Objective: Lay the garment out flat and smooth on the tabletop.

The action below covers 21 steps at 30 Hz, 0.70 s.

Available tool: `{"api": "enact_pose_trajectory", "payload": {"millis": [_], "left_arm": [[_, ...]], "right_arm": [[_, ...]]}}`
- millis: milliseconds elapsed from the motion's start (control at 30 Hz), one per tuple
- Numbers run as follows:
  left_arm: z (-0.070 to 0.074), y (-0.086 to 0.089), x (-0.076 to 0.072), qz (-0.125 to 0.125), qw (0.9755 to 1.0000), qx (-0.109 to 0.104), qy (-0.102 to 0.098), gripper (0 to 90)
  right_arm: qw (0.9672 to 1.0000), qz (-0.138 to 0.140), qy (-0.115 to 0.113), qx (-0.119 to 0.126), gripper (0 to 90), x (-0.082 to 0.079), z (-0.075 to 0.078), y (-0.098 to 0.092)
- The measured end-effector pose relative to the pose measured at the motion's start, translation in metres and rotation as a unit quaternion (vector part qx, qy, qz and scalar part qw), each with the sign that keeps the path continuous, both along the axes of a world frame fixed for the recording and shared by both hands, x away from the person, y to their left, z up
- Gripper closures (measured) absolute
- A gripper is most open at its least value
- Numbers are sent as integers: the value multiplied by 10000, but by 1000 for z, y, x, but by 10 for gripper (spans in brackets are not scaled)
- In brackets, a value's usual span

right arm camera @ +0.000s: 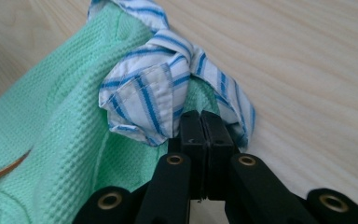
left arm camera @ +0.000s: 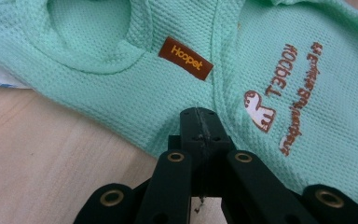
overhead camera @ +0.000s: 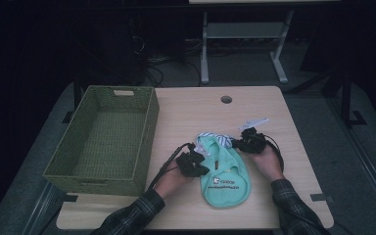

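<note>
- A mint green garment lies flat on the desk, near the front edge and right of the middle, between the person's two hands.
- It has a waffle weave, a brown "Hoopet" label below one armhole, and brown print with a small animal figure on the body.
- A white collar with blue stripes sits bunched at the garment's far end.
- The left tongs rest at the garment's left edge. In the left gripper view their tips are pressed together on the hem of the green cloth, pinching it.
- The right tongs sit at the garment's upper right, by the collar. In the right gripper view their tips are pressed together right under the striped collar; whether cloth is caught between them I cannot tell.
- A green woven basket stands on the left part of the desk, apart from the garment.
- A small white tag lies on the desk just beyond the right tongs.
</note>
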State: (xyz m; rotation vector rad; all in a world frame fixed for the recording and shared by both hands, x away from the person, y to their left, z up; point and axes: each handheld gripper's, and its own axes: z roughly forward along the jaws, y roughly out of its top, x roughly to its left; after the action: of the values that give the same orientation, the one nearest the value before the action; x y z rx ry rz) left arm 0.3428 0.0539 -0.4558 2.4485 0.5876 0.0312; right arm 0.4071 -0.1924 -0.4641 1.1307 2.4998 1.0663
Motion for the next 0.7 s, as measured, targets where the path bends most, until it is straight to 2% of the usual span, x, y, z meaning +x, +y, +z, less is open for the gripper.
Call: {"api": "enact_pose_trajectory", "payload": {"millis": [167,300,433,600,633,700], "left_arm": [[0,0,-1,29,10000,-21,-2,898],[0,0,-1,-17,10000,51,-27,898],[1,0,-2,-2,10000,22,25,898],[3,3,-3,-35,9999,92,62,898],[4,4,-2,-42,9999,71,66,897],[8,5,-2,54,9999,-130,74,897]], "right_arm": [[9998,-47,-193,-43,890,4,9,-6],[9996,-147,-193,-156,891,11,12,-10],[9993,-262,-86,-241,891,22,5,-15],[9990,-335,-115,-264,890,25,-2,-18],[9991,-358,-81,-226,890,24,-2,-18],[9990,-354,-135,-242,890,23,-2,-19]]}}
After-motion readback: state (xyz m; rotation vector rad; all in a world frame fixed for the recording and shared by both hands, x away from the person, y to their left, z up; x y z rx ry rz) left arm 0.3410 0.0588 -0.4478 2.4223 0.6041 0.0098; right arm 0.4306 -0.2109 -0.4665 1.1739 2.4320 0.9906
